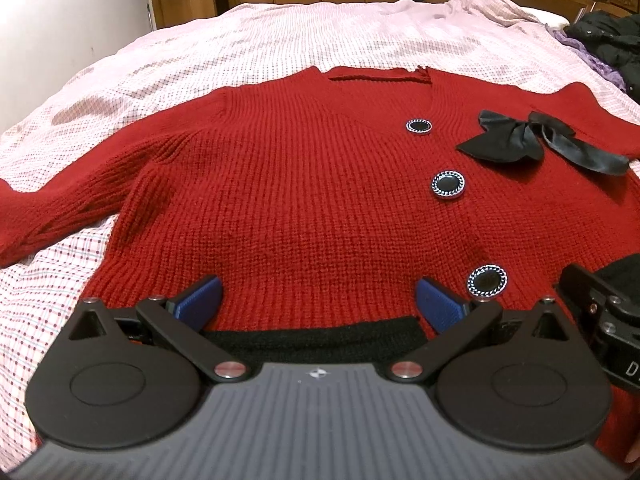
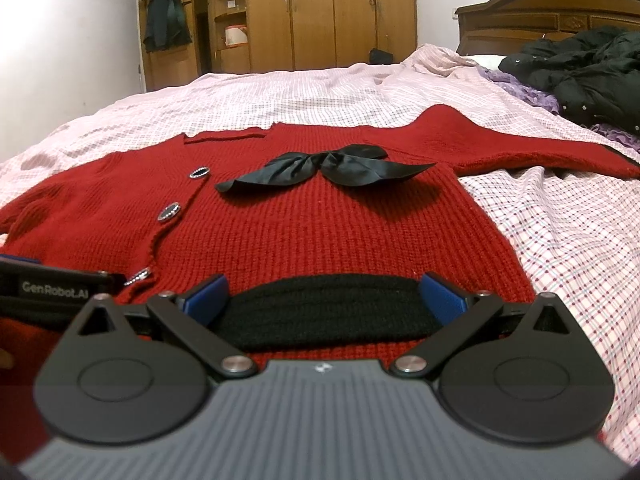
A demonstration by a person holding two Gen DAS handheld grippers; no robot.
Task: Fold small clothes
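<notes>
- A red ribbed-knit cardigan (image 1: pixel 288 184) lies spread flat, front up, on my bed, on the pink-and-white checked bedsheet (image 1: pixel 248 36), its black knitted hem band (image 2: pixel 328 312) nearest to me.
- My left gripper (image 1: pixel 318 300) hangs over the near hem on the left half of the cardigan, its blue-padded fingers (image 1: pixel 200 298) spread wide, one to each side of a stretch of red knit and black hem, pinching nothing.
- My right gripper (image 2: pixel 324 294) hangs over the near hem on the right half, fingers (image 2: pixel 440 296) likewise spread wide with the black band lying between them, nothing clamped.
- Whether any pad touches the knit, I cannot tell.
- Three round black buttons with silvery rims (image 1: pixel 448 184) run down the front opening; the nearest sits just beside my left gripper's right finger.
- A black satin ribbon bow (image 2: pixel 332 168) lies on the chest, right of the buttons.
- One sleeve (image 1: pixel 48 208) stretches out to the left, the other (image 2: pixel 520 144) to the far right.
- A dark puffy jacket (image 2: pixel 580 68) is heaped at the far right, near the brown wooden headboard (image 2: pixel 540 12); a wooden wardrobe (image 2: pixel 320 12) stands beyond the bed.
</notes>
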